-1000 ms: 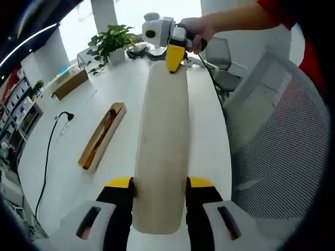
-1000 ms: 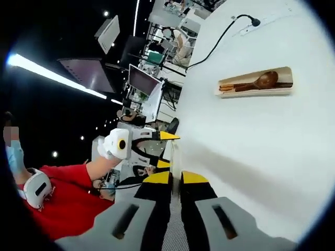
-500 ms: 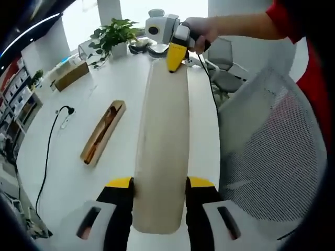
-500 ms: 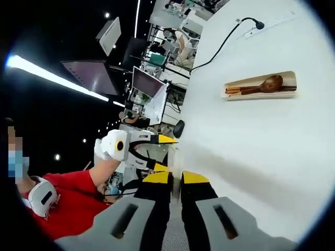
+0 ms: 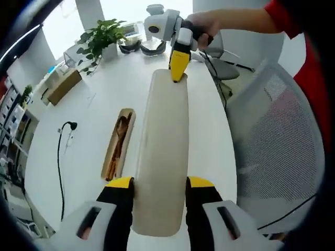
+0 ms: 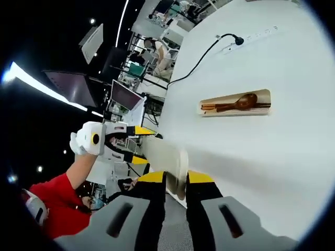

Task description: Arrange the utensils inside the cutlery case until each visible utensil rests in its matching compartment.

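A long cream lid [image 5: 162, 151] of the cutlery case is held above the white table [image 5: 94, 125], one end in each gripper. My left gripper [image 5: 159, 184] is shut on its near end. My right gripper [image 5: 178, 73] clamps the far end, with a hand behind it. The open wooden case base [image 5: 119, 142] lies on the table just left of the lid. In the right gripper view the lid [image 6: 178, 164] runs nearly edge-on between my right gripper [image 6: 176, 179] and the left gripper [image 6: 140, 145]. The base [image 6: 235, 103] holds a wooden spoon [image 6: 245, 100] and chopsticks [image 6: 212, 107].
A potted plant [image 5: 97, 42], a cardboard box [image 5: 57, 86] and a black cable [image 5: 62, 157] sit on the table's far and left parts. A grey mesh chair [image 5: 277, 146] stands to the right. A power strip [image 6: 251, 39] lies beyond the base.
Both grippers have carried the lid nearer to the case base, which now lies close beside it. In the right gripper view the lid has turned and shows more of its face.
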### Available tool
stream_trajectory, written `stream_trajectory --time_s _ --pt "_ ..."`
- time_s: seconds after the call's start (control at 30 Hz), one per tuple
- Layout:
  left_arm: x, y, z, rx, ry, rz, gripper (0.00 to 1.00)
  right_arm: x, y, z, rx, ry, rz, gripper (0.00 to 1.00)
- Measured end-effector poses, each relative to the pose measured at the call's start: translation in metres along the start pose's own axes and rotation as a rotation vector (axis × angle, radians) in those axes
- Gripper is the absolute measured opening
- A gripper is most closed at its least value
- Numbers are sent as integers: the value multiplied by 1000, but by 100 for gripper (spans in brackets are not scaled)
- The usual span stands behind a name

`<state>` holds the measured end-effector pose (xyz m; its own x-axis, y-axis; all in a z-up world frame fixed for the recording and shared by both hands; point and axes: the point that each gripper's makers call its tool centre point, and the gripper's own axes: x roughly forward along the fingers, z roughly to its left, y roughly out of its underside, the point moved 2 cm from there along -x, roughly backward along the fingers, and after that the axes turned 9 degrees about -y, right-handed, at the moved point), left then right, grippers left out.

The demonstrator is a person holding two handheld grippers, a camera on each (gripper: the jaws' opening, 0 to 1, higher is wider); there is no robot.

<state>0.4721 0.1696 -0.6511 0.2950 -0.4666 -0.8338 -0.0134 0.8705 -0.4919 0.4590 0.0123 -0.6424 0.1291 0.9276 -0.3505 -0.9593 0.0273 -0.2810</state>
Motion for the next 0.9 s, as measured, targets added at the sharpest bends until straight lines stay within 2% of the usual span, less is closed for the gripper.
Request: stream_trajectory --time_s 0.13,0.37,0.47,0.53,0.6,0.67,0.77,0.8,0.9 --pt "8 -10 24 -5 13 3 39 -6 -27 -4 -11 67 -20 12" --pt "10 -24 54 6 19 11 39 -15 -59 -5 -50 132 -2 14" --pt "15 -28 67 10 9 10 39 -18 -74 -16 -97 191 -15 15" --pt "23 -30 74 7 -5 2 39 -19 -77 -29 -118 269 -13 16" --pt "36 -29 82 -2 -19 9 39 -17 -83 -42 -135 313 -19 17" --pt "48 -27 82 4 -18 18 39 -15 -82 -52 -99 345 8 18" --pt "64 -20 81 14 -5 45 39 -11 -83 -62 -93 353 20 18" --pt "68 -18 81 13 -3 47 39 -8 -72 -64 -80 362 29 18" --pt "78 -15 82 -2 8 49 39 -6 -70 -71 -78 375 24 18"
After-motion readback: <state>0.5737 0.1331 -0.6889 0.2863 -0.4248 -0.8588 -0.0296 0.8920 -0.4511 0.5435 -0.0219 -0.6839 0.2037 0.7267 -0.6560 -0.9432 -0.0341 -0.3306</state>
